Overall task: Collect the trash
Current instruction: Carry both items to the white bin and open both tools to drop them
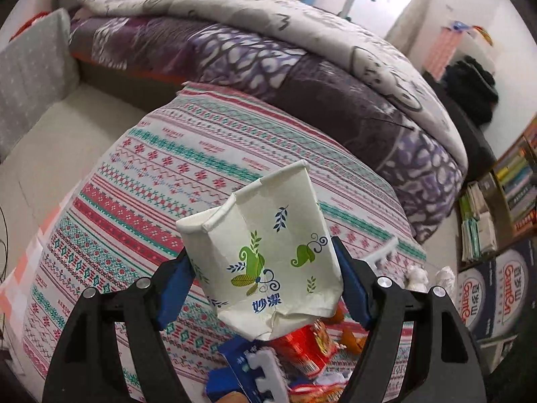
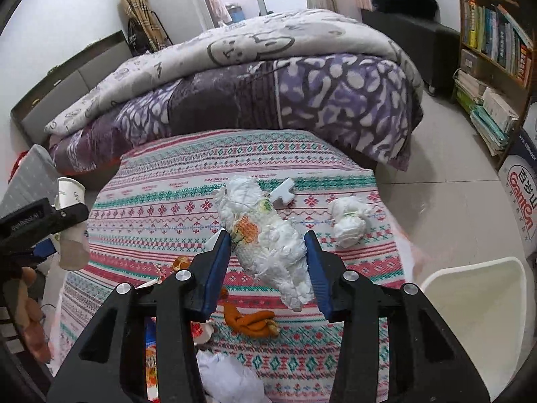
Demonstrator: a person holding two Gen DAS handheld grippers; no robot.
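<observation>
Crushed paper cup (image 1: 268, 255) in left hand-held gripper (image 1: 265, 288), mouth tilted up-left.

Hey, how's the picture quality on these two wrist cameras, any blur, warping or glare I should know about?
Left wrist view: strong fisheye bending with dark corners; the crushed paper cup in the left gripper looks sharp, and the doorway behind is blown out. Right wrist view: same bending; the long crumpled tissue wad between the right gripper fingers is crisp, the light is even and soft, and the bottom left edge smears.
</observation>
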